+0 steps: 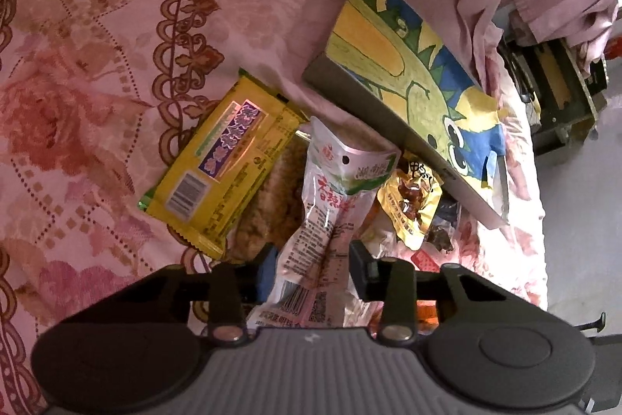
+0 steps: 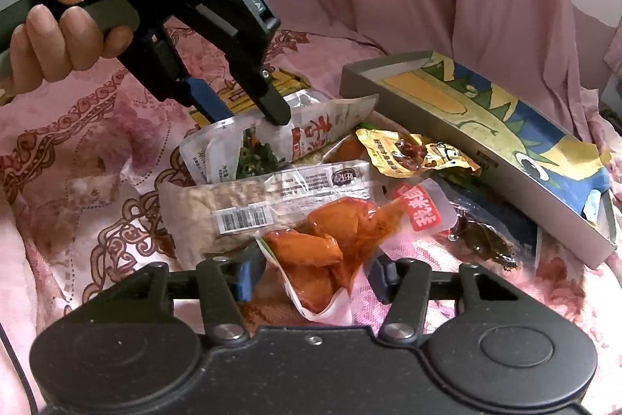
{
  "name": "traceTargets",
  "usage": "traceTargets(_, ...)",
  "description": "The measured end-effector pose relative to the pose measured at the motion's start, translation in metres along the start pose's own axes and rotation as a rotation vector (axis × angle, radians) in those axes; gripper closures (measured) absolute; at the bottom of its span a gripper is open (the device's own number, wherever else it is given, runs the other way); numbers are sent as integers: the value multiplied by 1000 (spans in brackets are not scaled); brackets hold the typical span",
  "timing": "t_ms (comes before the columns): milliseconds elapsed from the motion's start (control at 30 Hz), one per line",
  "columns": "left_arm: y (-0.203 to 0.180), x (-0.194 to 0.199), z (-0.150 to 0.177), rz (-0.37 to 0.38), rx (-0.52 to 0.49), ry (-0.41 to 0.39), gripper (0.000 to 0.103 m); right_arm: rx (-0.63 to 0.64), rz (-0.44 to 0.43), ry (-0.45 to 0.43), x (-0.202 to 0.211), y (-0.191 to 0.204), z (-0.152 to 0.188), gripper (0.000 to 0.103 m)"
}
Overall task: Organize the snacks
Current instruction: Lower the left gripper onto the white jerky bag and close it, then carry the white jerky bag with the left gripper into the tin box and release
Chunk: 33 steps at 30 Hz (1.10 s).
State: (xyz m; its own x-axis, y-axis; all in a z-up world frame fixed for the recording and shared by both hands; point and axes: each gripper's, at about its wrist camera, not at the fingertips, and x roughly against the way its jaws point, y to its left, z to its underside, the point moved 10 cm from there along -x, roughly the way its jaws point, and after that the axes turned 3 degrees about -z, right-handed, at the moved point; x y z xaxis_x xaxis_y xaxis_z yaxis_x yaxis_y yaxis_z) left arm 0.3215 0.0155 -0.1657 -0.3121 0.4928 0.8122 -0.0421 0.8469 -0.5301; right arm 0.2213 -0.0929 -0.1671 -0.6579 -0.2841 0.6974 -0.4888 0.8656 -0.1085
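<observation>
A heap of snack packets lies on a pink floral bedsheet [image 1: 89, 96], just beside a shallow grey cardboard tray with a yellow, green and blue cartoon print [image 2: 486, 115], which serves as the landmark here. The tray holds no packets that can be seen.

The left gripper [image 1: 311, 259] straddles a long pink-and-white plastic packet with red lettering [image 1: 330, 205]. The right wrist view shows its fingers meeting on the packet's edge, so it appears to be pinching it, though how firmly cannot be told. This packet lies on the heap, on the side away from the tray. Further from the tray sits a flat yellow foil packet with a purple label [image 1: 221, 162].

The right gripper [image 2: 311, 279] has its fingers spread either side of a clear pouch of orange-red pieces [image 2: 322, 251], not visibly touching it. The pouch lies near the tray's closer long wall, on top of a long clear packet of pale biscuits with a barcode [image 2: 248, 205]. A small crinkled yellow wrapper [image 2: 412, 154] rests just beside the tray.

The step in hand appears to be picking packets to sort into the tray. To do it well, the right fingers probably need to close on the pouch's sealed edge rather than its soft filled middle, then lift straight up so the biscuits below are not dragged along.
</observation>
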Motion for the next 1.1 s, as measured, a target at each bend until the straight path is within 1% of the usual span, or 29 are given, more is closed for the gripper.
traceTargets(67,0,2,1,4,0,-4,63,-3,3,-3,1,0,0,47)
traceTargets(267,-1,6,2,25,16,-14,65,6,21,-20,7,-2,-1,48)
traceTargets(500,-1,15,8,35,36,-32,66,69,51,-53,14,2,-5,48)
traceTargets(667,-6,26,8,95,52,-68,66,63,68,-98,22,-1,-11,48)
traceTargets(800,-13,36,-1,138,46,-145,66,35,88,-141,29,-8,-18,48)
traceTargets(900,-21,41,-9,155,34,-208,65,7,115,-178,35,-19,-24,48)
traceTargets(1000,-35,42,-22,165,4,-286,65,-23,144,-221,39,-33,-36,48)
traceTargets(1100,-53,38,-43,158,-40,-379,65,-65,185,-256,38,-55,-50,48)
